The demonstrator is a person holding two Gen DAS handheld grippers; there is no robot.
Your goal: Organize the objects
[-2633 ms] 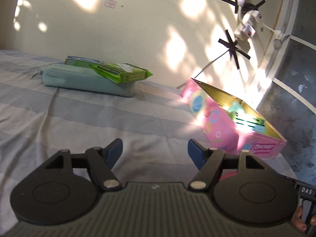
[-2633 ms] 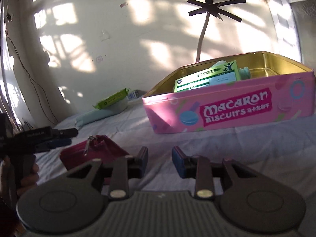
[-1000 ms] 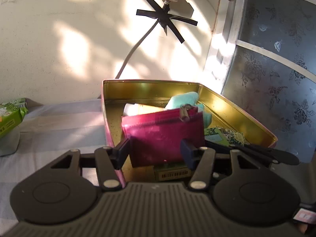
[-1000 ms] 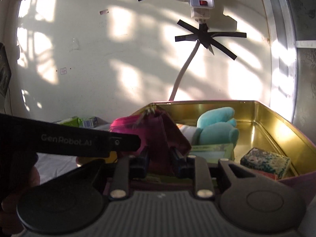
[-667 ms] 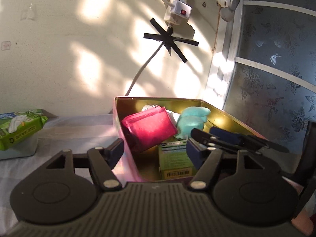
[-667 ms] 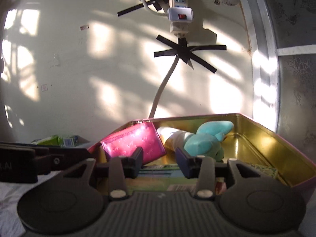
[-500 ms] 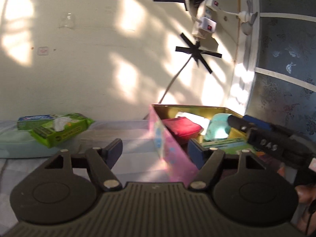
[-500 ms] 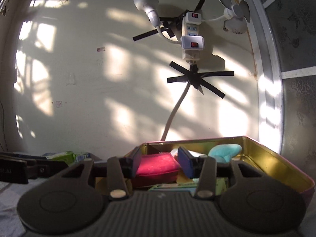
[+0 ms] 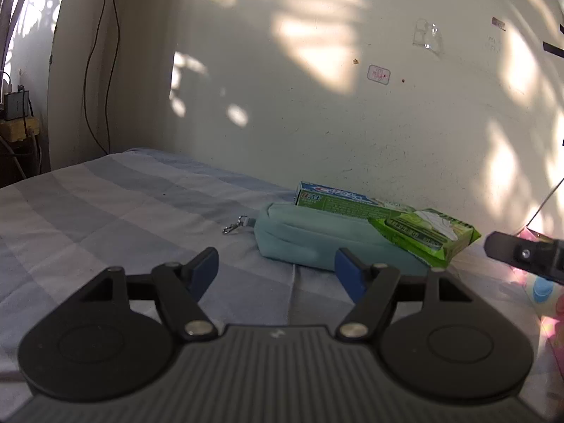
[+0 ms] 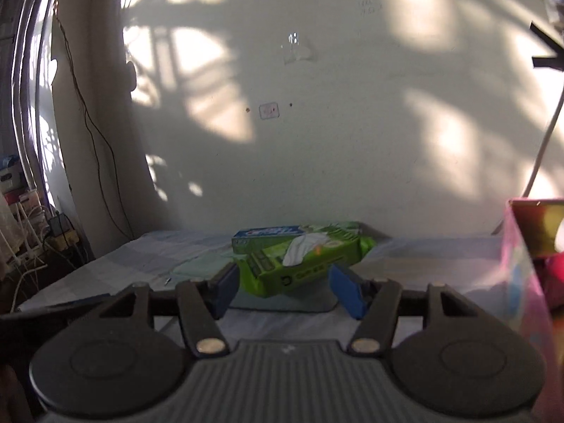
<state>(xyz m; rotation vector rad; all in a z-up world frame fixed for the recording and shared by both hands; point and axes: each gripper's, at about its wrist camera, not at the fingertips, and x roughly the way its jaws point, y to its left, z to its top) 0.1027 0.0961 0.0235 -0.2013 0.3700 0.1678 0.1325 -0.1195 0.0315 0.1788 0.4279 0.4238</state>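
- Bedsheet, striped blue and grey, lies bare from the near edge up to the wall; its left edge drops off toward cables and clutter in the corner.
- Teal pouch lies close to the wall, a toothpaste box behind it and a green wipes pack resting tilted on its right end.
- Pink tin stands at the far right, well apart from the pile, with bare sheet between.
- Left gripper hangs over the sheet short of the pouch, fingers apart, holding nothing.
- Right gripper has just been spreading its jaws; nothing is between them, and the wipes pack lies farther off, framed in the gap.
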